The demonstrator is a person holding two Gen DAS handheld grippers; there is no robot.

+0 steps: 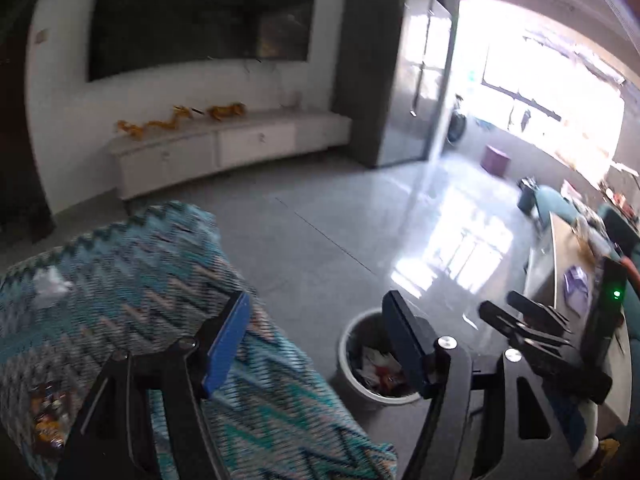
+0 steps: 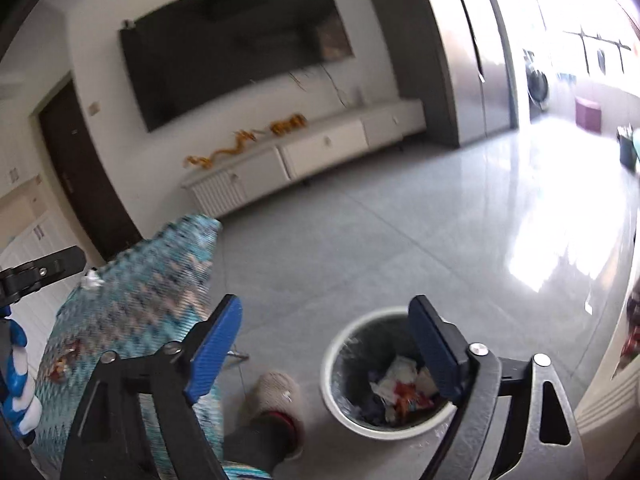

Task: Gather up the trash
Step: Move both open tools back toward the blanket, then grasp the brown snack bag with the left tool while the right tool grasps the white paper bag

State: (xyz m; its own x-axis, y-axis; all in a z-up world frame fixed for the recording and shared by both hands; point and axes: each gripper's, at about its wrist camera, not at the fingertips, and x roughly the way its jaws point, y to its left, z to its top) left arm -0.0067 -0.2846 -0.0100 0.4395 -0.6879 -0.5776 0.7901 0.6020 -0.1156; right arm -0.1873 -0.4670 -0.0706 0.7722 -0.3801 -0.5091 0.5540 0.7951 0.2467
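Observation:
My left gripper (image 1: 316, 308) is open, with nothing between its blue pads. It hangs above the edge of a sofa under a teal zigzag blanket (image 1: 132, 280) and a white trash bin (image 1: 347, 376) on the floor. The bin holds crumpled wrappers (image 1: 380, 368). A white tissue (image 1: 50, 286) and a snack wrapper (image 1: 46, 420) lie on the blanket. My right gripper (image 2: 324, 312) is also open and empty, above the same bin (image 2: 330, 364) with its wrappers (image 2: 400, 388). The tissue (image 2: 93, 280) and the snack wrapper (image 2: 64, 360) lie on the blanket to the left in that view.
A person's slippered foot (image 2: 276, 396) stands on the tiled floor beside the bin. A low table (image 1: 560, 260) with a purple wrapper (image 1: 576, 284) is at the right. A white TV cabinet (image 1: 224, 148), a wall TV (image 1: 200, 16) and a steel fridge (image 1: 416, 80) line the far wall.

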